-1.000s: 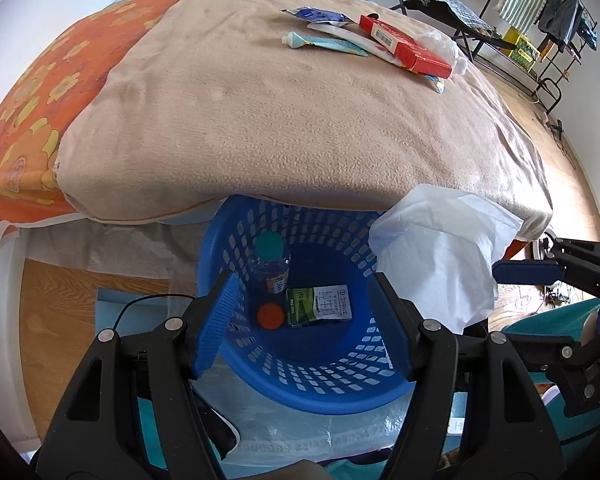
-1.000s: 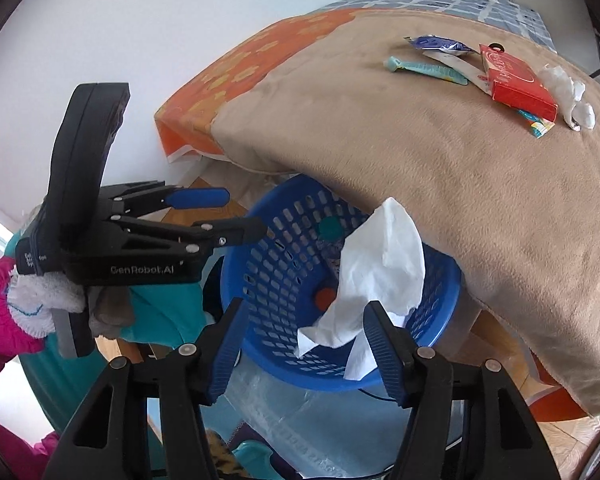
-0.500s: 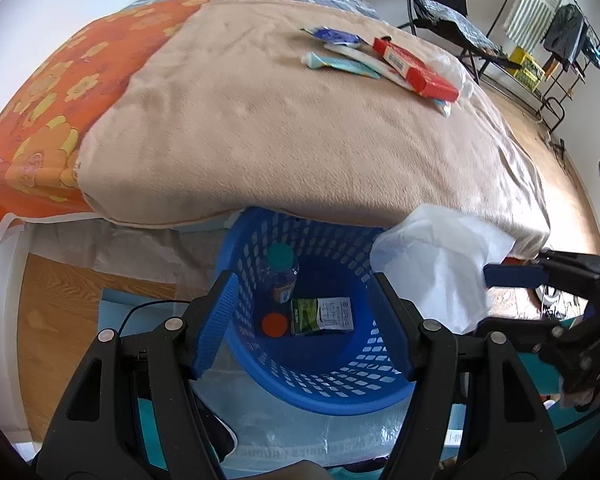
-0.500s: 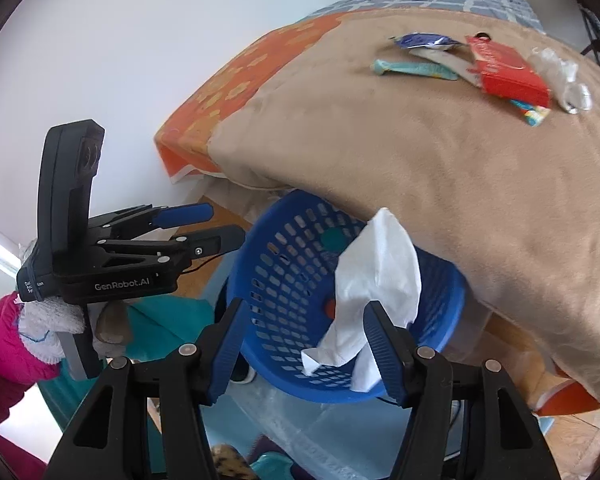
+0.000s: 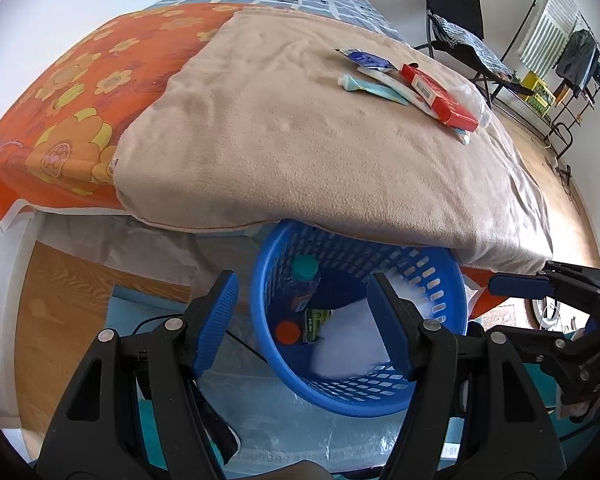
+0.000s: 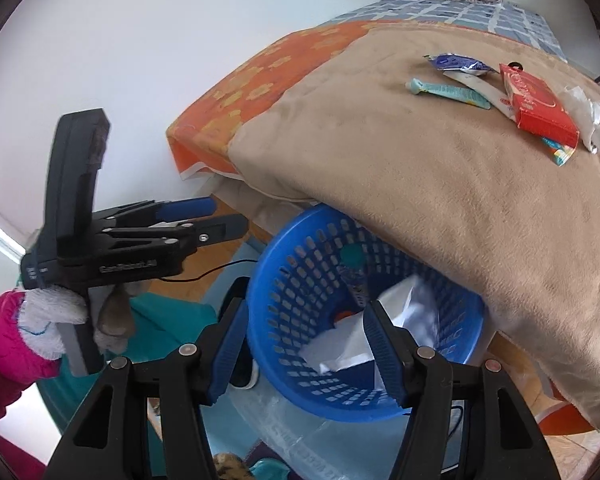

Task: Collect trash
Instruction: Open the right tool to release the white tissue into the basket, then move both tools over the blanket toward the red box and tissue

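A blue plastic basket (image 5: 440, 280) (image 6: 284, 280) stands on the floor by the bed's edge. A white tissue (image 5: 348, 340) (image 6: 352, 340) lies inside it, beside a bottle with a teal cap (image 5: 304, 280), an orange cap (image 5: 288, 332) and a green packet (image 5: 316, 320). My left gripper (image 5: 302, 320) is open and empty above the basket. My right gripper (image 6: 304, 344) is open and empty over the basket's near rim. More trash lies on the tan blanket: a red box (image 5: 440, 96) (image 6: 536, 104), a teal tube (image 5: 372, 88) (image 6: 448, 90), a blue wrapper (image 5: 366, 58) (image 6: 456, 62) and crumpled white plastic (image 6: 588, 120).
The bed (image 5: 300, 140) overhangs the basket's far side. An orange flowered sheet (image 5: 80, 112) covers its left part. A black chair (image 5: 460, 20) and a clothes rack (image 5: 572, 56) stand at the far right. Clear plastic sheeting (image 5: 300, 432) lies under the basket.
The right gripper opened and let go of the white tissue, which dropped into the basket. Both grippers drew back and up a little.
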### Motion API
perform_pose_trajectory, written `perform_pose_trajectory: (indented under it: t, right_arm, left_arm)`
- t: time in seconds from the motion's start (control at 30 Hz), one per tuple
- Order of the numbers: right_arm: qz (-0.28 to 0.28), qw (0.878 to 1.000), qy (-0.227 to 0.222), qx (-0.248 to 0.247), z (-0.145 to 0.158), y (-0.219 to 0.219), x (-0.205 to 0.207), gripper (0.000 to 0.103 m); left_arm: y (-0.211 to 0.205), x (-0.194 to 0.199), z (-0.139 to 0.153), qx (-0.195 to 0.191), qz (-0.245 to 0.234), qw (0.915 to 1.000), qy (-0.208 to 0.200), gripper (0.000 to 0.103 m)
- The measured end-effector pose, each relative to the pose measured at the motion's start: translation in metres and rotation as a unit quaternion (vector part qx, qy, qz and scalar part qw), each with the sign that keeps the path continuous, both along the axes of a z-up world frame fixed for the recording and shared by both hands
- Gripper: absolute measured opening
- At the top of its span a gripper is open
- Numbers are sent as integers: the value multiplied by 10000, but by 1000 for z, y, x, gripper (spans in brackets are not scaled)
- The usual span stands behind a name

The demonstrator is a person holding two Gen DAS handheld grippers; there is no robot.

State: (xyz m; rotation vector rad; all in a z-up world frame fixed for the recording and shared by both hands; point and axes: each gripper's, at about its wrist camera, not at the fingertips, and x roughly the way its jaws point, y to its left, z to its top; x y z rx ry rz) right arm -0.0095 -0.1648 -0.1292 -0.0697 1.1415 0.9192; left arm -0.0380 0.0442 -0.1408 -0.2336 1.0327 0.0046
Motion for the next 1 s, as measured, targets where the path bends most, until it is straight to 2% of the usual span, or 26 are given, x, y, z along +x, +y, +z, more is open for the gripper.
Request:
perform_pose_trajectory:
  t: [0.1,0.27,0.4,0.6,0.77,1.0]
  right_arm:
    - [-74,9999,50,48,1,-2,3,64]
    - [-222,9996,-149,-9,9,-7,7,65]
    - [-401,9986,-336,-18,19,-14,14,78]
    - [-721,9960,-524,-21,35,-30,34,84]
    - [-1063,9917,-724,-4,51,-50,57,85]
    - [-1541,9847,-811,66,69,-81,87,85]
  left_arm:
    - [-1,1,5,1,-21,10000,-77,69]
    - [-2,11,21,18,-94,9996,-250,69]
    - [-3,25,37,-3,-158,9991,-403,69]
    - [-10,50,55,88,-359,9976,-579,69]
    - [-19,76,67,185,-550,9959,-688,69]
    - [-37,109,74,29,-677,9952,-712,69]
